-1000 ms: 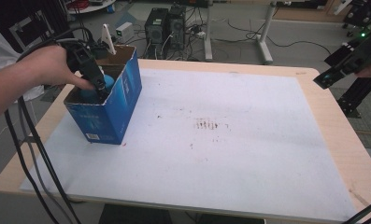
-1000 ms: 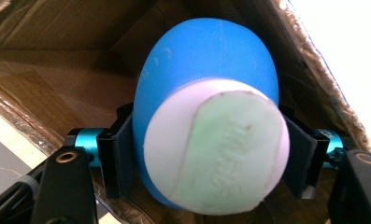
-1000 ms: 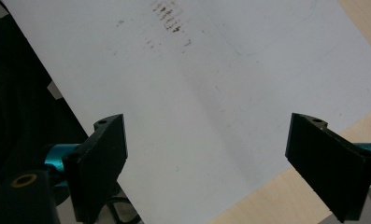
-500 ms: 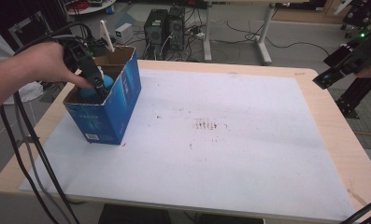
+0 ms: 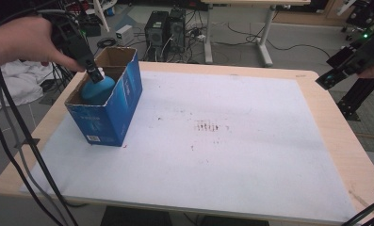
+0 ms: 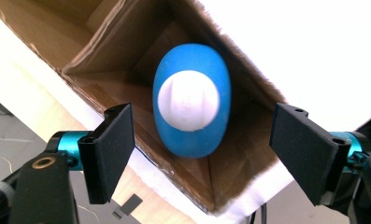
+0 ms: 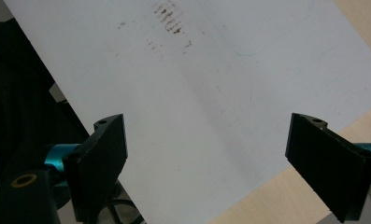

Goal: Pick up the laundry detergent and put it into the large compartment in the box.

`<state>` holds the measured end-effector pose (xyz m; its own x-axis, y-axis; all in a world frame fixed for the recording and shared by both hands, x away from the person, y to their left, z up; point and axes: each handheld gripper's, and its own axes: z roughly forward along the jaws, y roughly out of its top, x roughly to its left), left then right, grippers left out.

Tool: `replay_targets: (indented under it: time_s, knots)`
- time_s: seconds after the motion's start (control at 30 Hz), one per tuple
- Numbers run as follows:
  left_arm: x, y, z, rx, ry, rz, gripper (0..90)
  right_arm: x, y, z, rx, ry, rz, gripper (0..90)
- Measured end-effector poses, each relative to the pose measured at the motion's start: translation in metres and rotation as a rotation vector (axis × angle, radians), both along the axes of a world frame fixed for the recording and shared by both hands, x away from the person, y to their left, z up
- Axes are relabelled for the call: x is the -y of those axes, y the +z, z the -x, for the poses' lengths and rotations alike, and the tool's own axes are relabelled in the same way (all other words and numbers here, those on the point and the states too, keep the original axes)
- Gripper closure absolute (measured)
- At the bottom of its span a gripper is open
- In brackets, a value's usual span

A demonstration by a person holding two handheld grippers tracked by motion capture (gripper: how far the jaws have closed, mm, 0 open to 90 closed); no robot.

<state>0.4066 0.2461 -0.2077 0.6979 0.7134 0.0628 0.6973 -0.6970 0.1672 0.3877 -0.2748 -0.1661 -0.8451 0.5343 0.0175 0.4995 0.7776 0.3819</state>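
From the high view, our left gripper [image 5: 96,74] has risen from inside the blue box [image 5: 110,115] to its rim, leaving the blue bottle [image 5: 96,89] inside. In the left gripper view, the jaws stand wide apart above the bottle's white cap [image 6: 189,100]: we judge it placed. In the right gripper view, our right gripper [image 7: 206,163] hangs open over the white mat [image 7: 211,93].

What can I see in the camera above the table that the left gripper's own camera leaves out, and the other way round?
The high view alone takes in the whole white-covered wooden table, the blue outside of the open cardboard box, and the right gripper held off the far right edge. The left gripper view alone looks straight down on the round white cap of the blue rounded bottle, with the left gripper open above it. Both show the bottle inside the box.
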Motion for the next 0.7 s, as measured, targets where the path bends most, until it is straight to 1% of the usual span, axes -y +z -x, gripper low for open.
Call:
replay_targets:
  time_s: [0.03,0.1,0.13,0.17,0.2,0.3,0.33,0.37,0.4,0.43,0.53,0.57,0.6,0.63,0.67,0.7]
  knots:
    - [0.004,0.006,0.001,0.004,-0.019,-0.002,22.3,-0.001,0.000,0.000,-0.001,-0.003,0.000,12.0]
    - [0.011,0.011,0.002,0.005,-0.045,-0.004,22.3,-0.001,0.000,0.001,0.000,-0.001,0.000,12.1]
    - [0.011,0.011,0.002,0.005,-0.045,-0.004,22.3,-0.001,0.000,0.001,0.000,-0.001,0.000,12.1]
    - [0.018,0.014,0.002,0.004,-0.069,0.000,22.3,-0.002,0.000,0.001,0.002,-0.001,-0.001,12.0]
    - [0.021,0.015,0.002,0.004,-0.082,0.002,22.3,-0.002,0.000,0.001,0.001,-0.003,0.001,12.0]
    - [0.039,0.017,0.001,0.009,-0.128,0.014,22.3,-0.002,0.001,0.002,0.003,-0.010,0.002,12.1]
    - [0.045,0.017,0.000,0.009,-0.141,0.017,22.3,-0.001,0.001,0.003,0.003,-0.009,0.002,12.0]
    - [0.045,0.017,0.000,0.009,-0.141,0.017,22.3,-0.001,0.001,0.003,0.005,-0.011,0.001,12.0]
    - [0.052,0.016,-0.001,0.007,-0.158,0.017,22.3,0.000,0.001,0.004,0.004,-0.013,0.002,12.0]
    - [0.064,0.015,-0.003,0.003,-0.187,0.015,22.3,0.001,0.001,0.005,0.004,-0.014,0.002,12.0]
    - [0.081,0.012,-0.005,-0.003,-0.220,0.016,22.3,0.003,0.001,0.006,0.006,-0.020,0.007,12.0]
    - [0.081,0.012,-0.005,-0.003,-0.220,0.016,22.3,0.003,0.002,0.007,0.004,-0.023,0.007,12.0]
    - [0.093,0.009,-0.005,-0.003,-0.240,0.025,22.3,0.004,0.002,0.007,0.006,-0.022,0.007,12.0]
    - [0.093,0.009,-0.005,-0.003,-0.240,0.025,22.3,0.004,0.002,0.007,0.006,-0.022,0.007,12.0]
    - [0.104,0.005,-0.005,-0.008,-0.262,0.024,22.3,0.005,0.002,0.008,0.006,-0.025,0.007,12.0]
    - [0.109,0.003,-0.004,-0.011,-0.273,0.027,22.3,0.006,0.002,0.008,0.005,-0.026,0.007,12.0]
